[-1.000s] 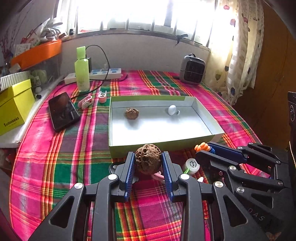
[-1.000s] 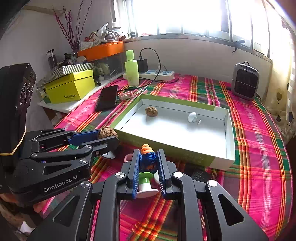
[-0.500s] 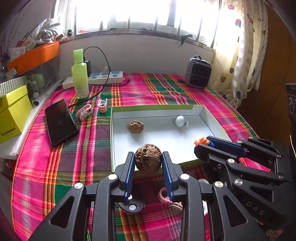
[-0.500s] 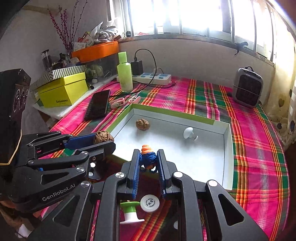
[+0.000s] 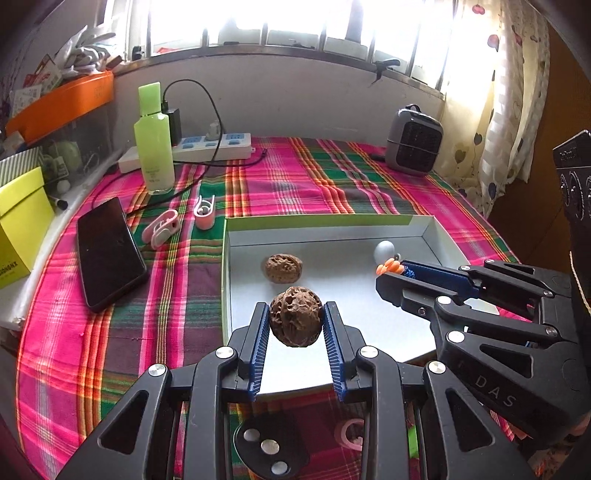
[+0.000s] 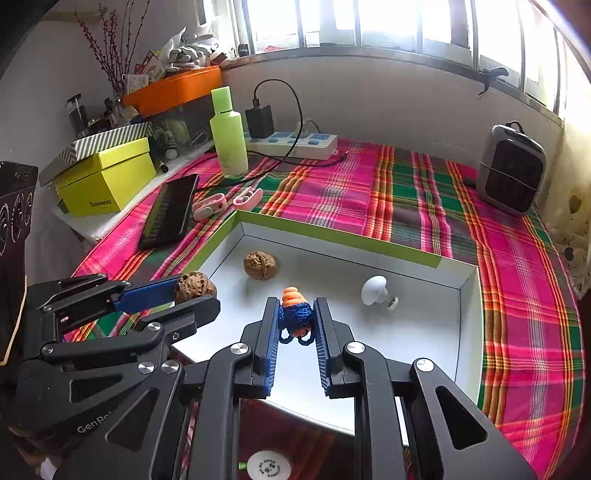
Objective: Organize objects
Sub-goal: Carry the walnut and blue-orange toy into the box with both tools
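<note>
bright daylight through a barred window across the top of the frame, washed out white, above a pale grey wall. patterned curtain hangs at upper right of the left wrist view, dark wood panel beside it. table under a pink-green plaid cloth fills mid frame.

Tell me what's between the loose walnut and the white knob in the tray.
Bare tray floor lies between the walnut and the knob, clearest in the right wrist view.
</note>
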`<state>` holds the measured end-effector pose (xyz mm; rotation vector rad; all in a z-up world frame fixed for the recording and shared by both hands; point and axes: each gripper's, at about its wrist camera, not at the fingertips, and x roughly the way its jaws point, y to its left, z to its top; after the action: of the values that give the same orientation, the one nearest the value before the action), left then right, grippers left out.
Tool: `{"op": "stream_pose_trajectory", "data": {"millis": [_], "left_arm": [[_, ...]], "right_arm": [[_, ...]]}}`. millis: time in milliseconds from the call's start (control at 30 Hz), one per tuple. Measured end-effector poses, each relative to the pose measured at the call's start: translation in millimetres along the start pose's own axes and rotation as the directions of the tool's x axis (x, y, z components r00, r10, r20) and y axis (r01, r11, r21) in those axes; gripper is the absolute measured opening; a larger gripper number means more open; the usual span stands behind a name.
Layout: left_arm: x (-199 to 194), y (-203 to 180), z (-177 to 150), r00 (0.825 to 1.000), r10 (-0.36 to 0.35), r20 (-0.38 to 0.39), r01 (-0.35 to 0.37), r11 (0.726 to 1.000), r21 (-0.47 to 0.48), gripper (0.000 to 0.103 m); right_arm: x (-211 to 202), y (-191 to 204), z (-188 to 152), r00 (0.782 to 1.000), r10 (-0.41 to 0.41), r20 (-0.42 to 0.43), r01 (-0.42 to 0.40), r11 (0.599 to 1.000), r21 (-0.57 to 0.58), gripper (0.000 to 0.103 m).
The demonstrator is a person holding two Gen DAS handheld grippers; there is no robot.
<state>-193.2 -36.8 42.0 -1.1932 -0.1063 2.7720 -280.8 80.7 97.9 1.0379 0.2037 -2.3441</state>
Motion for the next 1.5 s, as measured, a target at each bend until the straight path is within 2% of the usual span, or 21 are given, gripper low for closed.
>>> {"op": "stream_pose_trajectory", "data": {"millis": [433,667,1233,1500], "left_arm": [[30.1,7.9,6.6,0.999,0.005,-0.047,-0.006,1.0,-0.021,0.027],[35.6,5.0,8.6,0.999,0.001,-0.047,-0.001,1.0,-0.005,0.027],[44.6,2.5,10.4,0.998,-0.005,-0.064,0.005,1.0,0.006,0.027],[44.6,3.0,11.2,0.998,-0.003,-0.064,0.003,1.0,0.006,0.028]], "right_arm": [[41.6,-12.0,26.1,0.999,-0.008,-0.049,0.008,1.0,-0.001,0.019],[60.9,-17.3,31.4,0.995,0.003,-0.097,-0.001,1.0,0.017,0.019],[81.4,-22.3,37.8,0.985,0.007,-0.172,0.0,0.999,0.041,0.02],[81.6,-20.3,38.3,0.984,-0.004,-0.178,0.011,0.999,0.036,0.02]]}}
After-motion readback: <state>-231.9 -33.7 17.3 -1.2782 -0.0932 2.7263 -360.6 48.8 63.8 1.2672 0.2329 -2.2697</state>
